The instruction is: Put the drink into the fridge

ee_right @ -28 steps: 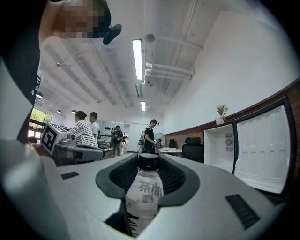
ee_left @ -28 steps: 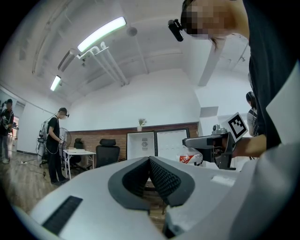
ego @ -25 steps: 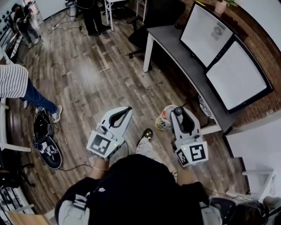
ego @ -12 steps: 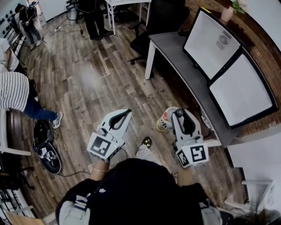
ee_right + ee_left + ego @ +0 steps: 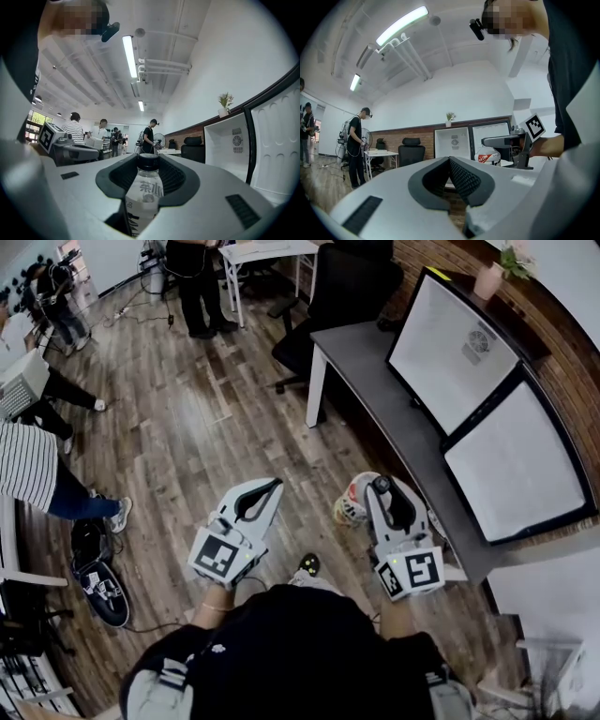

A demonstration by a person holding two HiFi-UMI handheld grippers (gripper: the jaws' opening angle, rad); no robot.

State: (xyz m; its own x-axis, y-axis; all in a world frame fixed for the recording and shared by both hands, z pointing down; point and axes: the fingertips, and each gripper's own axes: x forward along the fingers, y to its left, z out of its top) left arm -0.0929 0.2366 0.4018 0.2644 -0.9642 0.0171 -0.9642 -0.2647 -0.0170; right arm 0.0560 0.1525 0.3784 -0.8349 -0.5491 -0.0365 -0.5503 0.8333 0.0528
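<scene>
The drink bottle (image 5: 144,192), clear with a black cap and a pale label, sits upright between the pads of my right gripper (image 5: 149,176), which is shut on it. From above, the bottle (image 5: 352,501) juts out left of the right gripper (image 5: 377,486); it also shows in the left gripper view, bottle (image 5: 487,154). My left gripper (image 5: 267,488) is held level beside it, shut and empty; its dark pads (image 5: 461,180) meet at the tip. The fridge (image 5: 459,343) stands ahead to the right with white-lined compartments (image 5: 234,150).
A grey desk (image 5: 361,362) with white legs runs in front of the fridge, with a black office chair (image 5: 342,282) behind it. Several people stand at the left and far end of the wood floor (image 5: 187,418). Shoes and a cable (image 5: 98,563) lie at the left.
Both grippers hold the same pose with the bottle still gripped. The view has crept forward: desk and fridge sit slightly nearer, and the striped-shirt person has slid toward the left edge.
</scene>
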